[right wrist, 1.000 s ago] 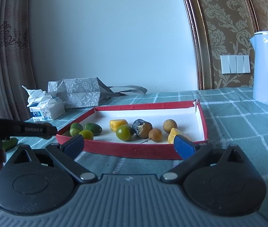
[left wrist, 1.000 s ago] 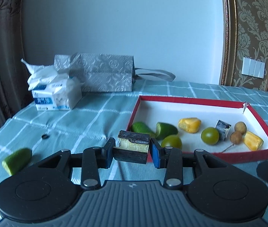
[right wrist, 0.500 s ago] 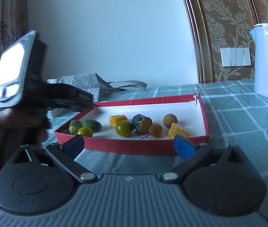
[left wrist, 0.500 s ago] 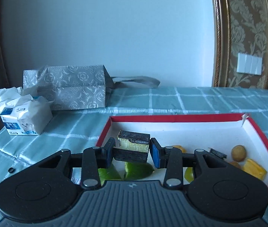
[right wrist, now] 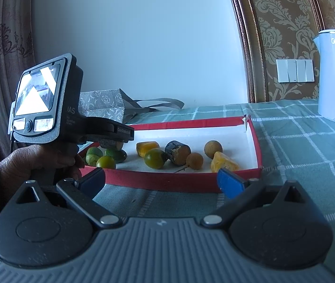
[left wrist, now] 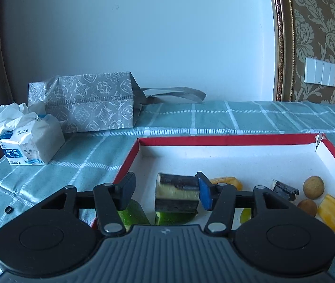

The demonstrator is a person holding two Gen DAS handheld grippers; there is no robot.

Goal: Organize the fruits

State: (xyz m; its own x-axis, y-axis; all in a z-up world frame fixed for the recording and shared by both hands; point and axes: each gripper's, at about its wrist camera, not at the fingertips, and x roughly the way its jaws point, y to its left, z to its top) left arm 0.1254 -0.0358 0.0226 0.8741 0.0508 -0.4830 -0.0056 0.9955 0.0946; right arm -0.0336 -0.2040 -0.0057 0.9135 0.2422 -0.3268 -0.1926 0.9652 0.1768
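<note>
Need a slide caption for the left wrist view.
Left gripper open above red tray, dark sugarcane piece against its right finger.

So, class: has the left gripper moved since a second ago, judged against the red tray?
Yes. The left gripper has advanced over the red tray toward its far wall, and its jaws have opened around the dark sugarcane piece.

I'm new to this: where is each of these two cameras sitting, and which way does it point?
Left wrist view: on the left gripper, looking along its open fingers over the red tray; a sugarcane piece touches one finger.
Right wrist view: on the right gripper, low before the tray's near wall, fingers wide open; the person's left hand shows.
Both share the tray, the fruit and the grey bag.
</note>
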